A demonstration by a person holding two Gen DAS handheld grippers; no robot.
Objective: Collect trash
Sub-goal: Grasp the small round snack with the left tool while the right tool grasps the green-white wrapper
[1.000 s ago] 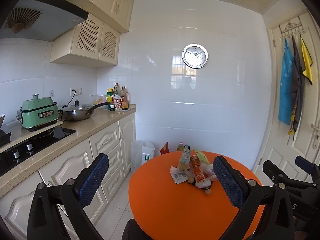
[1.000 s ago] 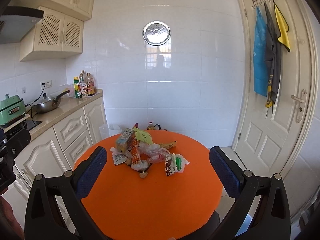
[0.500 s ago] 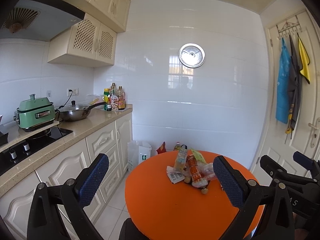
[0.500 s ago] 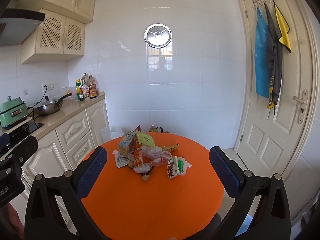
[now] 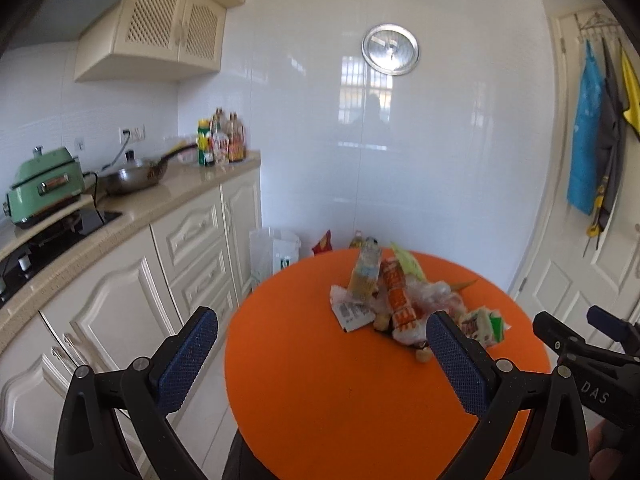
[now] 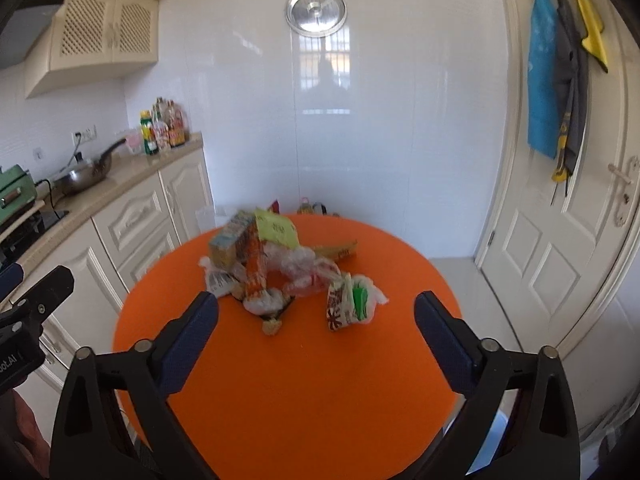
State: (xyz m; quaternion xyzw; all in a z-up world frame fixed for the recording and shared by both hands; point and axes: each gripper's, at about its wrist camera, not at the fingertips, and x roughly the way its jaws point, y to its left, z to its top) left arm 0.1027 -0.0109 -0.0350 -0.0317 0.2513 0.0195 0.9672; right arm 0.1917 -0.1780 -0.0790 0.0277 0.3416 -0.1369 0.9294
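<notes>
both tongs hang over the near edge of the round orange table [image 6: 304, 392], nothing picked up yet, so task looks barely begun. left tongs [image 5: 320, 360] wide open, empty, nothing btw the jaws. right tongs [image 6: 316, 340] also wide but the jaws are closing a bit, nothing btw them either, only bare tabletop.

past the tongs, mid-table, sits the trash pile [image 6: 280, 264], all still to collect: a small crumb-like bit [image 6: 272, 326] nearest the near edge, a white-green wrapper [image 6: 352, 304] on the pile's right, an orange wrapper [image 6: 256, 268] thru the middle, clear crumpled plastic behind it, a carton and a yellow-green packet at the far side of the pile.

beyond the table's far edge, on the floor by the wall, a white bag [image 5: 276, 252], maybe where the trash goes, can't tell.

vs a sec ago: both tongs have come closer to the pile and tipped down, so table & trash fill more of each view; right jaws slightly narrower. pile itself unchanged.
</notes>
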